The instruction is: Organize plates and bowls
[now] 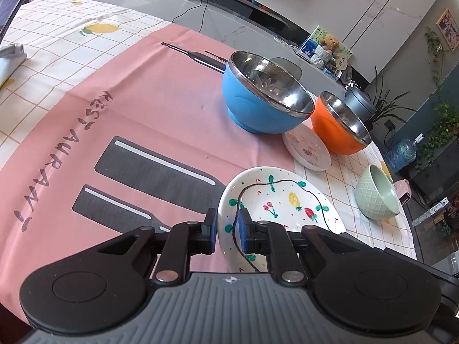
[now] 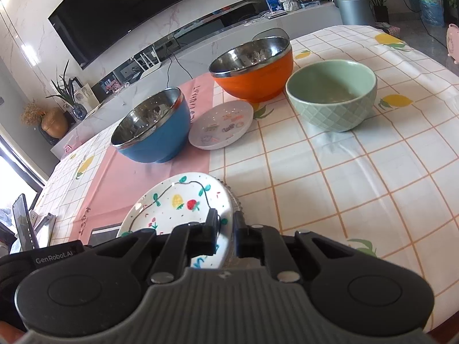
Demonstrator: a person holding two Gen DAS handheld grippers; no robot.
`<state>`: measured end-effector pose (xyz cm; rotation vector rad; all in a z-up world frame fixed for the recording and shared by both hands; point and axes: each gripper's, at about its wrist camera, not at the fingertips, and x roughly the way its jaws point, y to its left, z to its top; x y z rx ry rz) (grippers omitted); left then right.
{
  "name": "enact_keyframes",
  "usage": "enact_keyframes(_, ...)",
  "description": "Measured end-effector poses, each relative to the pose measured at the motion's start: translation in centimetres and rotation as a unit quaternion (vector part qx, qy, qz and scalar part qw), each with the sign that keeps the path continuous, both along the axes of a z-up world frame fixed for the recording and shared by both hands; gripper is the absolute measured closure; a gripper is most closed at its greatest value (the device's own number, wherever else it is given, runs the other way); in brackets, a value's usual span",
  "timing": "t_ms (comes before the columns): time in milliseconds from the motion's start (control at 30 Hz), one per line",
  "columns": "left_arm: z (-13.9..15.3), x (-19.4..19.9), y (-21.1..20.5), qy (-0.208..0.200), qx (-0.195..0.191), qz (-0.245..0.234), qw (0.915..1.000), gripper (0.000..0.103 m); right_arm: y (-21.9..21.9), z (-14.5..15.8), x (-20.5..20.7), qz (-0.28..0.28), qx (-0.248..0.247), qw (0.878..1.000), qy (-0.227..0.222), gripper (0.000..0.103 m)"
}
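Observation:
A white plate painted with fruit (image 1: 287,200) (image 2: 178,203) lies low over the table's near edge. My left gripper (image 1: 228,226) is shut on its left rim, with the blue pads on either side of the edge. My right gripper (image 2: 225,226) is shut on the plate's right rim. A ridged clear rim (image 2: 233,199) shows just under that edge. Farther back stand a blue steel-lined bowl (image 1: 258,100) (image 2: 155,132), an orange steel-lined bowl (image 1: 338,126) (image 2: 255,68), a small white printed plate (image 1: 307,149) (image 2: 221,124) and a green ceramic bowl (image 1: 375,197) (image 2: 331,97).
A pink cloth (image 1: 143,109) covers the middle of the checked lemon tablecloth (image 2: 344,186). A phone on a stand (image 2: 24,223) is at the table's left end. Behind the table run a low cabinet and a wall television (image 2: 120,8). The table edge drops off at the right.

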<state>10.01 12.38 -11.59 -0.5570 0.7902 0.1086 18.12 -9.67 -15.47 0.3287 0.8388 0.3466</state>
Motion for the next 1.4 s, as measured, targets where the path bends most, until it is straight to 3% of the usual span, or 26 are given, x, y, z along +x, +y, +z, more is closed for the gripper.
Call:
enact_keyframes(667, 0.5, -0.2, -0.9, -0.007, 0.041, 0.001, 0.9991, 0.085, 3.5, 0.3, -1.7, 0.031, -0.134, 0.988, -0.073, 0.09)
enact_keyframes(1100, 0.7, -0.1, -1.2, -0.004, 0.057, -0.008, 0.9983, 0.086, 6.0, -0.6, -3.3, 0.074, -0.248, 0.955, -0.146, 0.092)
enact_keyframes(1167, 0.8, -0.1, -1.7, -0.003, 0.075, -0.012, 0.9971, 0.086, 5.9, -0.4, -3.4, 0.072, -0.246, 0.955, -0.151, 0.091)
enact_keyframes(1267, 0.9, 0.1, -2.4, 0.001, 0.095, -0.024, 0.9952, 0.085, 5.1, 0.2, -3.3, 0.056, -0.225, 0.961, -0.154, 0.073)
enact_keyframes(1400, 1.0, 0.4, -3.4, 0.006, 0.119, -0.037, 0.9921, 0.085, 3.2, 0.7, -2.7, 0.03, -0.175, 0.976, -0.125, 0.071)
